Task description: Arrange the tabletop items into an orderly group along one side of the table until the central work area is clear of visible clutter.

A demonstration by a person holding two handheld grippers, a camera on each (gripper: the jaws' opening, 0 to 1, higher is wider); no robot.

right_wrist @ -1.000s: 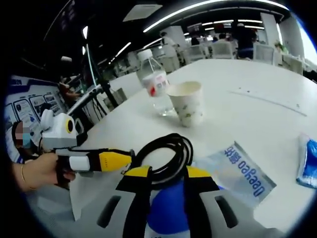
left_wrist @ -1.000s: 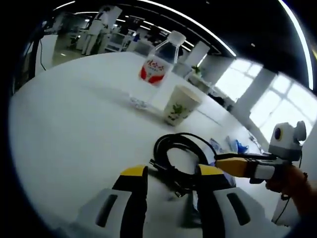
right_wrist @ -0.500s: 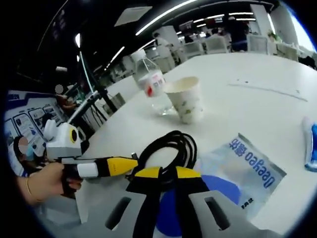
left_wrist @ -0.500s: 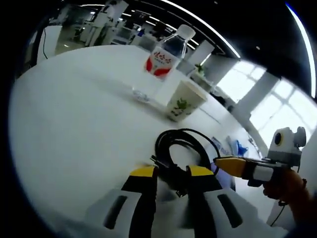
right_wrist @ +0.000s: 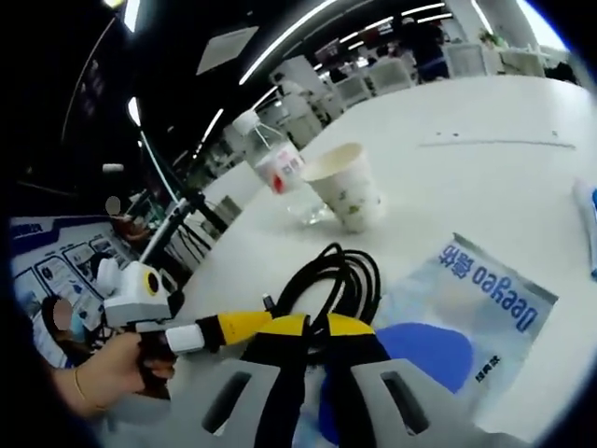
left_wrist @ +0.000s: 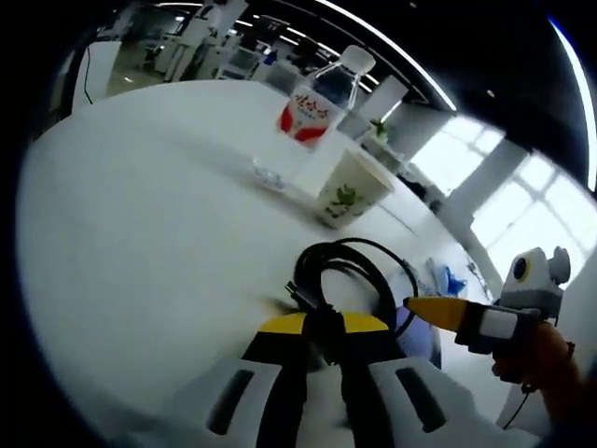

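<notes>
The left hand-held gripper (left_wrist: 322, 329) has its jaws pinched on the near edge of the coiled black cable (left_wrist: 350, 280), which lies on the white table (left_wrist: 140, 233); the right hand-held gripper (right_wrist: 312, 329) looks closed, on what I cannot tell; the coil is probably light and floppy, best taken across its bundled strands; one cable, one water bottle (left_wrist: 308, 117), one paper cup (left_wrist: 350, 189), one printed pouch (right_wrist: 476, 299).

My left tongs (left_wrist: 324, 327) at the lower centre of the left gripper view have black jaws with yellow tips and pale grey bodies with dark slots. My right tongs (right_wrist: 309, 329) look the same. At lower left of the right gripper view my hand (right_wrist: 110, 371) wears a thin gold bracelet.
</notes>
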